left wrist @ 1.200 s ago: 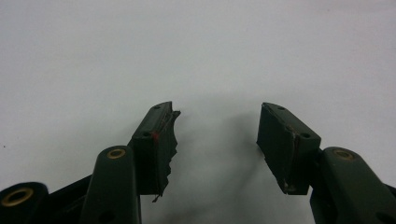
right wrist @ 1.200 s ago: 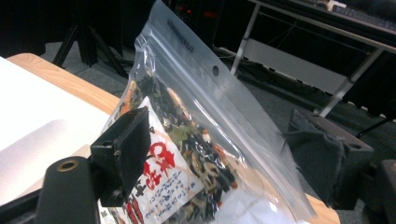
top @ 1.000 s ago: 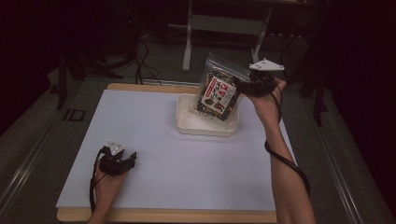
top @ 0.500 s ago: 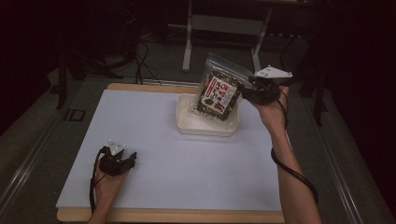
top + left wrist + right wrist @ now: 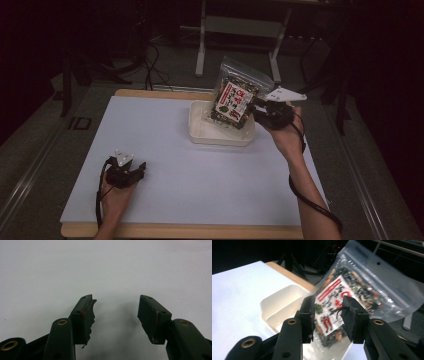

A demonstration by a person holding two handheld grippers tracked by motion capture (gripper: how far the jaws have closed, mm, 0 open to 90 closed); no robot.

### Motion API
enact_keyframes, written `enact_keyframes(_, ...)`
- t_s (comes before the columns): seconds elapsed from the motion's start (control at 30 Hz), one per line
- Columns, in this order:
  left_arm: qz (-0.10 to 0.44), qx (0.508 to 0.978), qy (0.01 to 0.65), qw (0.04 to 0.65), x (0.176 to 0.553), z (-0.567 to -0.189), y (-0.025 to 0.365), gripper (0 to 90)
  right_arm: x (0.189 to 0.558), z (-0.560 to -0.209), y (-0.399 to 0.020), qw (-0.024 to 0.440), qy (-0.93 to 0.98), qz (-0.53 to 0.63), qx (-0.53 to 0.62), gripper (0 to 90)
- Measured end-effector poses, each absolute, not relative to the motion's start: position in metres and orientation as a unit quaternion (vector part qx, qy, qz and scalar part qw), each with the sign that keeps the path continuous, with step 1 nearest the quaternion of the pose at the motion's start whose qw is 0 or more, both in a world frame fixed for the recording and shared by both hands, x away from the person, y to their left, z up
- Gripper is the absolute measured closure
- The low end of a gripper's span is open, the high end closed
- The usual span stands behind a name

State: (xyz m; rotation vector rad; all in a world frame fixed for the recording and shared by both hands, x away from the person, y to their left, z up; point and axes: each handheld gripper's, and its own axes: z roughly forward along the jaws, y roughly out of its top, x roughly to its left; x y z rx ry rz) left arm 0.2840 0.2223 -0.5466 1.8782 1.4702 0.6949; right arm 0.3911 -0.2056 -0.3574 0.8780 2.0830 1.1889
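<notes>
since the earlier frames our right gripper [image 5: 259, 111] has slid a little toward the right edge of the table along the snack bag [image 5: 237, 98], and its jaws have just been closing; the bag sits between them. the bag itself stands much as before, tilted in the tray, and our left gripper [image 5: 134, 170] has stayed put near the front left corner of the white tabletop [image 5: 200, 180].

the white plastic tray [image 5: 200, 131] lies near the far edge of the tabletop, right of the middle. in the right gripper view it shows a divider wall, making at least two compartments [image 5: 278, 306]. the bag, clear plastic with a red and white label and dark mixed pieces inside, stands with its bottom in the tray's right part, its sealed top leaning up and past the far rim.

in the right gripper view the right gripper [image 5: 327, 305] has its jaws partly closed around the bag's [image 5: 352, 290] labelled lower half; whether the pads already press on the plastic we cannot tell, as the bag is blurred there.

the left gripper [image 5: 116, 307] rests on bare tabletop with its jaws wide apart and nothing between them.
</notes>
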Motion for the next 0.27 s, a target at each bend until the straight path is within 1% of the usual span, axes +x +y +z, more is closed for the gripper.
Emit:
enact_keyframes(0.13, 0.266, 0.714, 0.56, 0.324, 0.284, -0.546, 0.223, 46.4, 0.38, -0.366, -0.204, 0.275, 0.787, 0.446, 0.325, 66.0)
enact_keyframes(0.27, 0.267, 0.71, 0.563, 0.327, 0.284, -0.546, 0.223, 46.4, 0.37, -0.383, -0.208, 0.258, 0.793, 0.442, 0.331, 67.2)
